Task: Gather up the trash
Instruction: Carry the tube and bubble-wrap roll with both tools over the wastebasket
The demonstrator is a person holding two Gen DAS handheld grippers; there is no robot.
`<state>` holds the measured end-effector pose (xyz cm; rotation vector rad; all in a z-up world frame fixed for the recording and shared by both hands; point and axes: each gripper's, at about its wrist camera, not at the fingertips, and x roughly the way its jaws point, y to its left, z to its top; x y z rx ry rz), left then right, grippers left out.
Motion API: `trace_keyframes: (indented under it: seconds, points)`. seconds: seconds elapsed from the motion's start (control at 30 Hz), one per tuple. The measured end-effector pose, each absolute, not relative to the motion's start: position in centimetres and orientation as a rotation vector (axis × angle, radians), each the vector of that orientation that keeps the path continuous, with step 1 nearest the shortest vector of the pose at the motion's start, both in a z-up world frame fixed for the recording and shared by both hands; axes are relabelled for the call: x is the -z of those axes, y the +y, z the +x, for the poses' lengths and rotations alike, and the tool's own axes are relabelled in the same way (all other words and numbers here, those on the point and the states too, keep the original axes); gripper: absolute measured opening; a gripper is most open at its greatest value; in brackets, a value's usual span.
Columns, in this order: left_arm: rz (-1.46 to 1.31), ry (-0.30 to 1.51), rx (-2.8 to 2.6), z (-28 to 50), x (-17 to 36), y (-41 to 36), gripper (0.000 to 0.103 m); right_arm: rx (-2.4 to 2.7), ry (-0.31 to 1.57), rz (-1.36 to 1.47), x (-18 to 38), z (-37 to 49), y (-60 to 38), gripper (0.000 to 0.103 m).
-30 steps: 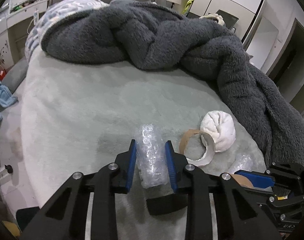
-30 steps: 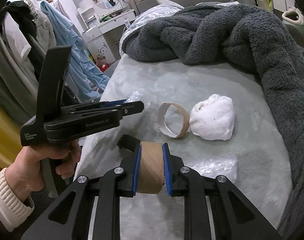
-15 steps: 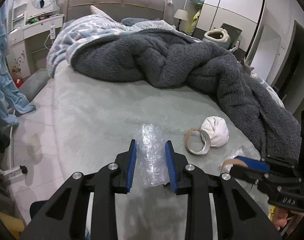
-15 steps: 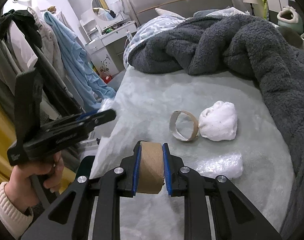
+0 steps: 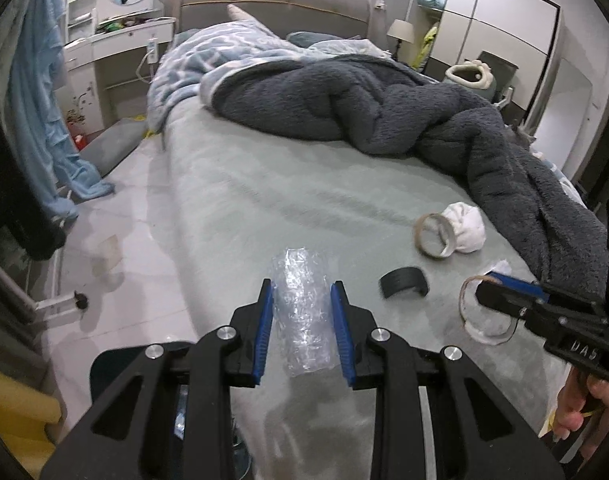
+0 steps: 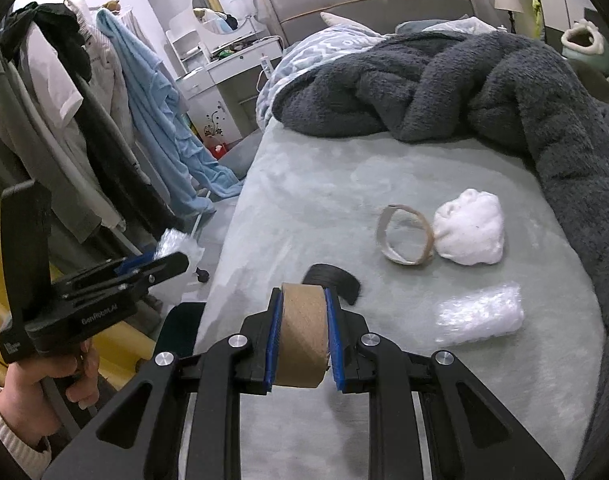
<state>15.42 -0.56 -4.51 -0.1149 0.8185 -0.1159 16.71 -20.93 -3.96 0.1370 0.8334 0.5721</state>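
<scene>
My left gripper [image 5: 300, 300] is shut on a crumpled clear plastic wrap [image 5: 302, 312], held above the near edge of the bed. My right gripper [image 6: 302, 316] is shut on a brown cardboard tape ring [image 6: 302, 336], also lifted above the bed; that ring shows in the left wrist view [image 5: 486, 310]. On the grey-green bed cover [image 6: 324, 184] lie another cardboard ring [image 6: 404, 236], a white wad of tissue [image 6: 470, 226], a second clear plastic wrap [image 6: 480, 314] and a curved black piece [image 6: 334, 278].
A heaped dark grey blanket [image 6: 444, 84] covers the far and right side of the bed. Clothes hang on a rack [image 6: 64, 112] at the left, with a blue garment [image 6: 160, 108] trailing to the floor. A white dresser [image 6: 228, 80] stands by the headboard.
Both grippers have pulled back and up from the bed with their loads still held. The curved black piece now shows on the cover in front of them.
</scene>
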Motion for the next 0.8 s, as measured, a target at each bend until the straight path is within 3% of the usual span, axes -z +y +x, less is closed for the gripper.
trace_keyframes:
  seconds: [0.8]
  points:
    - [-0.152,0.991,-0.028,13.1,10.3,8.2,0.031,-0.680,0.830,0.025,2.8,16.2,-12.0,0.021]
